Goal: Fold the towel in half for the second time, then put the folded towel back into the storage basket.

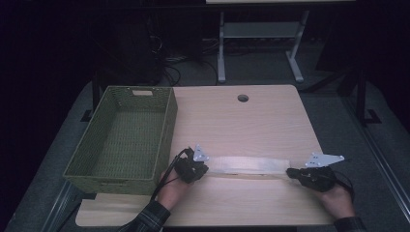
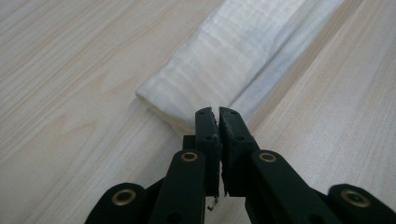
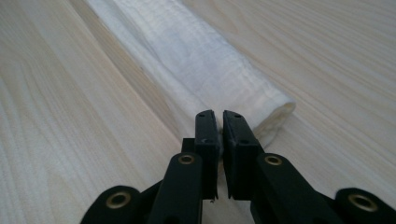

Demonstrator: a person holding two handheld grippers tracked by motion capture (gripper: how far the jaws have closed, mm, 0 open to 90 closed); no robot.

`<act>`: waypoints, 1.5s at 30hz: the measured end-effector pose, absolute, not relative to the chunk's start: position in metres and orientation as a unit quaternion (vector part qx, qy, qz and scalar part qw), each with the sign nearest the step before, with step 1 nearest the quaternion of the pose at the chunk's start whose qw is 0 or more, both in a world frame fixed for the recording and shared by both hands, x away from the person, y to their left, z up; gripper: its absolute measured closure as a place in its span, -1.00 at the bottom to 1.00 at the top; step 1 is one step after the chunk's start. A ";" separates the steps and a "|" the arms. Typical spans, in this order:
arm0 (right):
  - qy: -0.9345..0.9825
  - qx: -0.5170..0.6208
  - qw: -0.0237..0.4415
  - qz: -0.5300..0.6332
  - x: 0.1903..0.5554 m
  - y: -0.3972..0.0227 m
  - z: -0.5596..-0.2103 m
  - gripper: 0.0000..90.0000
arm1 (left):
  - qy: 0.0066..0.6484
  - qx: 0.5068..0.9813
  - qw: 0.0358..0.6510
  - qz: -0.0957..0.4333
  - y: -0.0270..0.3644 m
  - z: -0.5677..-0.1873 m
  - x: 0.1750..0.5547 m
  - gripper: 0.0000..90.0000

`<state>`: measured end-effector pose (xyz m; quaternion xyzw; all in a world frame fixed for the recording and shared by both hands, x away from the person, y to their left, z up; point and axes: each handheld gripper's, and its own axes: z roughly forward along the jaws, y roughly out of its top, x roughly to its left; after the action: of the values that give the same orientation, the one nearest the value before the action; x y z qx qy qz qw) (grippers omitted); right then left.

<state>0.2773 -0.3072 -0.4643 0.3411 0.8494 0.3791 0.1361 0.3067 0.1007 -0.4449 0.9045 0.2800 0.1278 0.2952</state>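
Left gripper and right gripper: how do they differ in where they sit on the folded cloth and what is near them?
The left gripper is at the folded white cloth's left end, close beside the green woven basket; the right gripper is at the cloth's right end, with bare wooden table around it. The left forearm shows a plaid sleeve; the right shows a dark cuff. Both have nearly shut jaws pinching the cloth's near edge.

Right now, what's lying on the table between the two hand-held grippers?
In the high view, a long folded white cloth spans between the left hand-held gripper and the right hand-held gripper, each pinching one end.
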 end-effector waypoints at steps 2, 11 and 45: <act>0.850 0.342 0.131 0.380 0.277 -0.307 -0.464 0.76 | 0.280 0.904 0.295 0.132 0.101 -0.445 0.306 0.88; 0.819 0.368 0.125 0.422 0.279 -0.316 -0.448 0.12 | 0.286 0.887 0.341 0.124 0.103 -0.429 0.310 0.13; 0.809 0.411 0.151 0.392 0.314 -0.303 -0.448 0.07 | 0.189 0.913 0.359 0.048 0.035 -0.437 0.380 -0.15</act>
<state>0.3145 -0.3034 -0.4479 0.4110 0.8089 0.3923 0.1514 0.3797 0.0348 -0.4371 0.9129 0.1888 0.0479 0.3588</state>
